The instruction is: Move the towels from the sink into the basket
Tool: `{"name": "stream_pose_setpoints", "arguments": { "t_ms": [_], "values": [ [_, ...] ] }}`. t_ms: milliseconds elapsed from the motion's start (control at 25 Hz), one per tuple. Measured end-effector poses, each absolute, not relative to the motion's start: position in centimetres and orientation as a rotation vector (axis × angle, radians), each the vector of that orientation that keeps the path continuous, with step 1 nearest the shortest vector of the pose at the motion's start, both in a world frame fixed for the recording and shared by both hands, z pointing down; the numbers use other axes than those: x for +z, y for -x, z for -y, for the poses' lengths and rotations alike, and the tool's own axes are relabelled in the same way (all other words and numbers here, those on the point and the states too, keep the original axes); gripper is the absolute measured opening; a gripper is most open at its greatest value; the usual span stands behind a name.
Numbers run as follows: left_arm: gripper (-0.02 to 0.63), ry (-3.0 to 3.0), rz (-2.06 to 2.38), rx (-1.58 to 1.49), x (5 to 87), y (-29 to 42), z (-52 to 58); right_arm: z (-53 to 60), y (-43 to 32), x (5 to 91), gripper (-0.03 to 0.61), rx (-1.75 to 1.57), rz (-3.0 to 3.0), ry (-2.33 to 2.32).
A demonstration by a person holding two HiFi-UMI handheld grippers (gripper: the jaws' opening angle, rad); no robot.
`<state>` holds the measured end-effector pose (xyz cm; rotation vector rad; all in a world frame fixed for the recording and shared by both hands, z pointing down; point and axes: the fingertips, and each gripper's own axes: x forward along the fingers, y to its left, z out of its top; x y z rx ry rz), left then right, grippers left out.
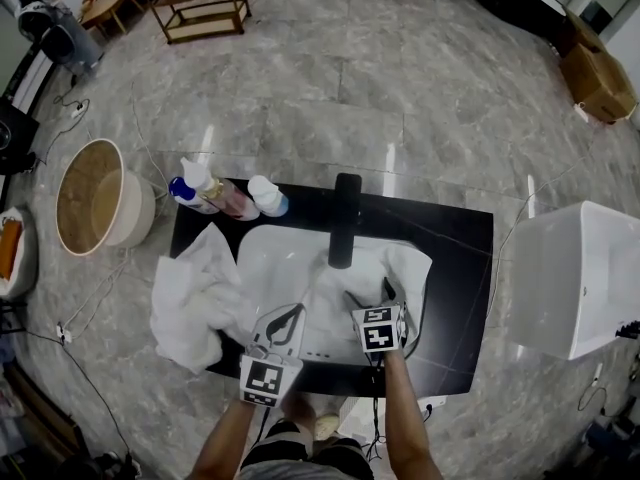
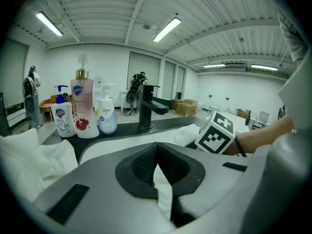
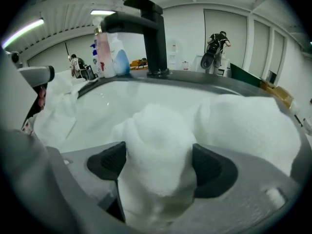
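While holding the right gripper [image 3: 158,165] wide astride the hump of crumpled white terry towel [image 3: 157,126] in the white ceramic sink [image 3: 146,99], press deeper, pinch a thick fold, lift clear of the black faucet [image 3: 155,38] at twelve o'clock, and leave the closed-jawed left gripper [image 2: 156,152] at nine o'clock.

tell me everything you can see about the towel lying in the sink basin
The towel is white, soft, terry-looking cloth, crumpled in loose folds on the right side of the white sink, just right of the black faucet. Its outer edge reaches the rim by the black counter. A raised bunch of it stands between the right tool's open jaws, filling the gap.
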<state>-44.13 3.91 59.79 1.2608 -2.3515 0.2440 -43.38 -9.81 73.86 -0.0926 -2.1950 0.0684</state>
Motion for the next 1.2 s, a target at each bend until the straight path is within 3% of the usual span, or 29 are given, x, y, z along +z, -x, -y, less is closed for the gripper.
{"name": "stream_pose_setpoints", "arguments": {
  "t_ms": [200,680,840,1200],
  "values": [
    [0.009,-1.24,2.356,0.242,60.3,44.9,-4.6,9.9,43.7,77.3,0.461,0.027,2.088,0.132],
    [0.009,-1.187,2.35,0.231,61.7,45.0,-6.0,9.1,45.0,79.8,0.472,-0.01,2.085,0.143],
    [0.009,-1.179,2.35,0.235,61.8,45.0,-6.3,8.8,44.9,80.0,0.423,0.023,2.085,0.146],
    [0.009,-1.155,2.384,0.231,60.4,45.7,-7.4,8.6,44.2,79.3,0.216,0.101,2.101,0.145]
  ]
}}
